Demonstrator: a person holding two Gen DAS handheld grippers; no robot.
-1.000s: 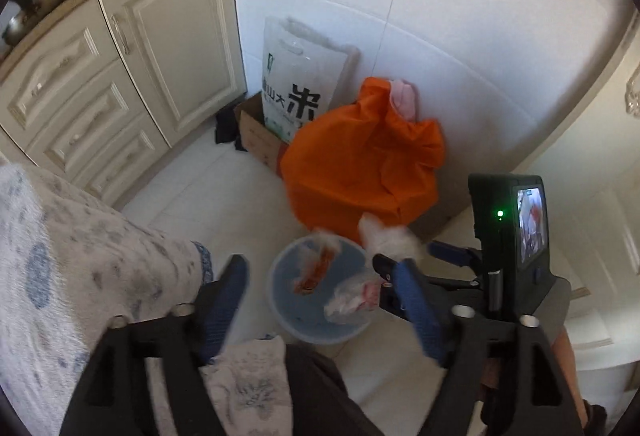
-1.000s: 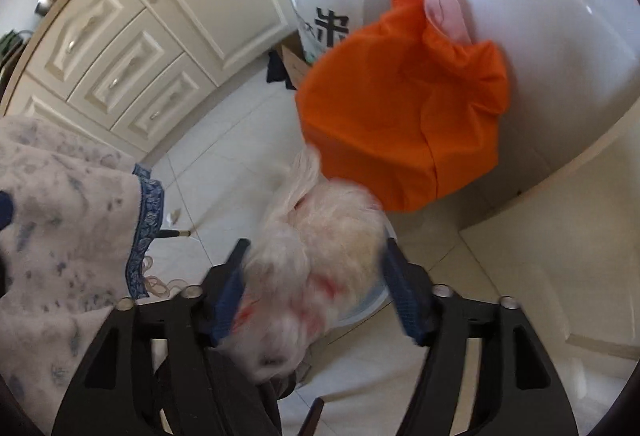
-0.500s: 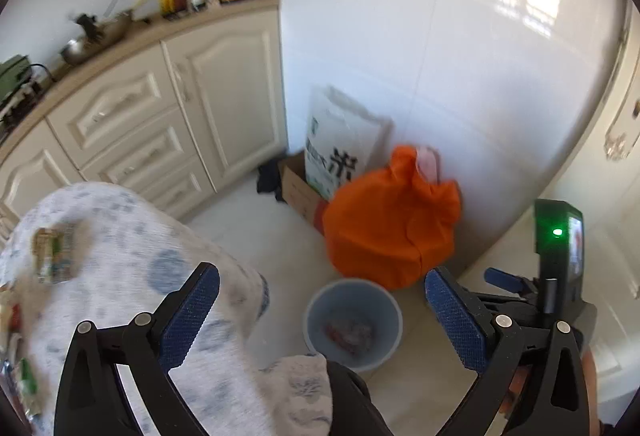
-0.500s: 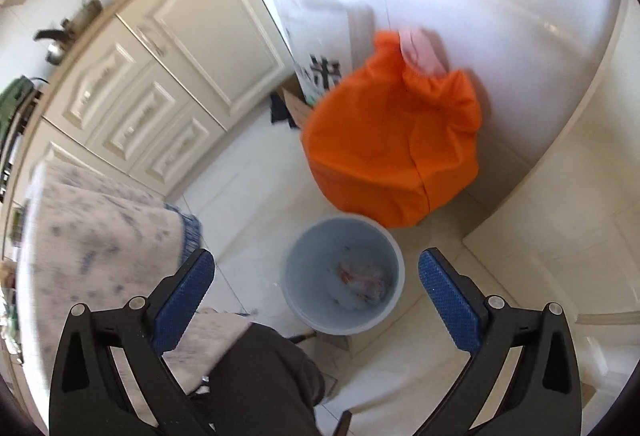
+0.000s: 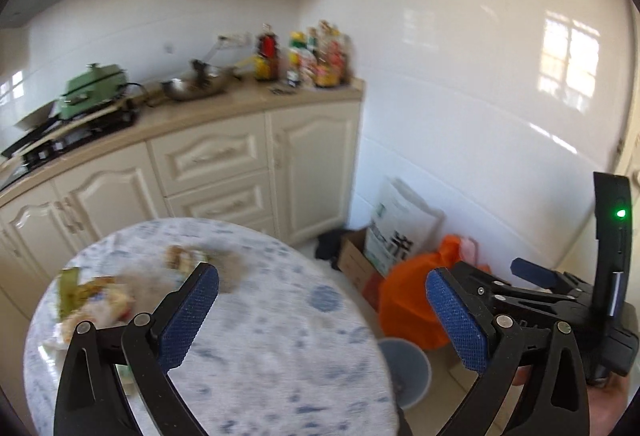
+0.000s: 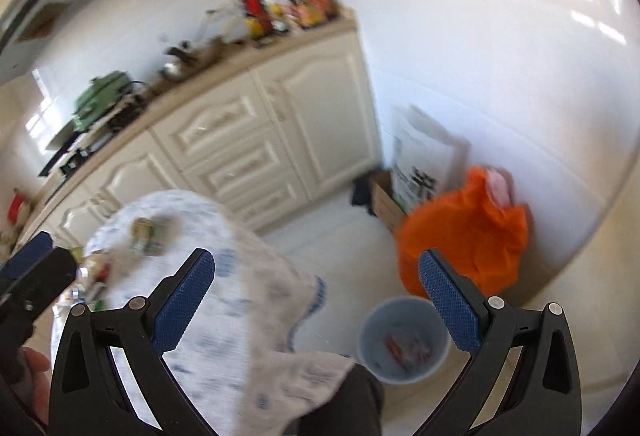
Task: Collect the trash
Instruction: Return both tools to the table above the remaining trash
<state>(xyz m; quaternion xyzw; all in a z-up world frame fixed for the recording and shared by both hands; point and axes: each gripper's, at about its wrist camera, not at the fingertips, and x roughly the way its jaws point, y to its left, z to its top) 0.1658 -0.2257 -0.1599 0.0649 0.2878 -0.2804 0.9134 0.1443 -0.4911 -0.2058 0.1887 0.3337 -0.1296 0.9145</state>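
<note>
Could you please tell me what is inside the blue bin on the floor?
The bin holds crumpled whitish trash with red-orange bits. The picture is blurred, and the near wall hides part of the bottom.

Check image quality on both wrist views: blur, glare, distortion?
Left wrist: trash on the table is smeared by motion blur, window glare on the wall tiles, cabinets bowed by fisheye. Right wrist: blurrier overall, bottles and tablecloth streaked; bin soft but readable.
</note>
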